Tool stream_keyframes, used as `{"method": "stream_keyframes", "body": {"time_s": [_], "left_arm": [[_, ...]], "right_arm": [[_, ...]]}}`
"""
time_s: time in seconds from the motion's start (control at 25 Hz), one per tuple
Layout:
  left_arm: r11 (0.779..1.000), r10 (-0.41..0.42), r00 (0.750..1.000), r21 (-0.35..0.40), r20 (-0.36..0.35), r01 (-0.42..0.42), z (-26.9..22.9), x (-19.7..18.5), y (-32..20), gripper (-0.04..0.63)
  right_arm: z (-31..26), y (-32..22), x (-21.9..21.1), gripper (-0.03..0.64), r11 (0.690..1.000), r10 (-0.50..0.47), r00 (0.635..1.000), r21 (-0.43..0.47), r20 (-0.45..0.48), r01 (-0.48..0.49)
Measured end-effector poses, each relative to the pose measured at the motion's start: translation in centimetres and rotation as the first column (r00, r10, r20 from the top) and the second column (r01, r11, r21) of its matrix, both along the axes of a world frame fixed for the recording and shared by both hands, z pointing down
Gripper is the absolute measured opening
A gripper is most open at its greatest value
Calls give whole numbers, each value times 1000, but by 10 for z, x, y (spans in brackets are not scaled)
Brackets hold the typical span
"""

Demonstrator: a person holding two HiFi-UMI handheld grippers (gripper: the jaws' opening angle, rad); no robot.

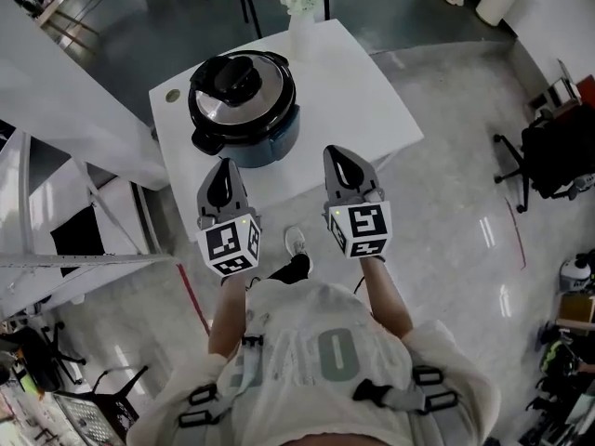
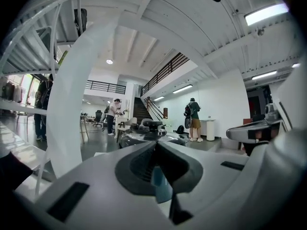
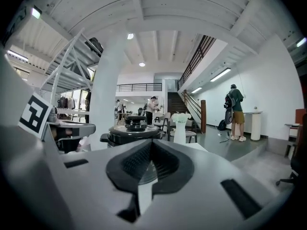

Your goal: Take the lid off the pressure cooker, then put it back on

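Note:
A pressure cooker [image 1: 249, 130] with a blue-grey body stands on a small white table [image 1: 372, 91]. Its steel lid [image 1: 231, 100] with a black knob sits on top. My left gripper [image 1: 223, 172] hovers at the table's near edge, just in front of the cooker, shut and empty. My right gripper [image 1: 340, 161] is beside it over the table's near right part, also shut and empty. In the left gripper view the cooker [image 2: 144, 137] lies straight ahead of the closed jaws. The right gripper view shows the cooker [image 3: 134, 132] ahead and slightly left.
A white vase with flowers [image 1: 302, 12] stands at the table's far edge, also seen in the right gripper view as a vase [image 3: 180, 128]. A white slanted beam [image 1: 65, 100] runs at the left. An office chair [image 1: 548, 156] is at the right. People stand far off.

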State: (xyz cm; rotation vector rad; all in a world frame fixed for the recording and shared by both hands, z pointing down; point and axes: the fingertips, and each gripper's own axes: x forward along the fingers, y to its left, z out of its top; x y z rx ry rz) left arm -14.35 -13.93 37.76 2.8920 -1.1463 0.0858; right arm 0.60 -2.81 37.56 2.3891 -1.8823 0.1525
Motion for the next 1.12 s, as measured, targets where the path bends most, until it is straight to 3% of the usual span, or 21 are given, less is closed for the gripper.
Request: {"method": "stream_keyframes", "body": {"time_s": [0.28, 0.6, 0.8, 1.12], "left_arm": [[991, -131, 991, -28, 0, 131, 19, 5, -52, 18], [964, -264, 964, -14, 2, 264, 17, 4, -72, 18], [914, -406, 913, 1, -26, 406, 4, 0, -78, 18], [827, -562, 827, 1, -23, 563, -2, 25, -53, 18]], "right_arm": [[5, -89, 26, 8, 992, -124, 992, -1, -4, 124], [10, -134, 21, 8, 960, -281, 960, -12, 6, 281], [1, -160, 32, 8, 913, -408, 913, 2, -8, 408], [1, -171, 38, 8, 788, -616, 788, -18, -2, 616]]}}
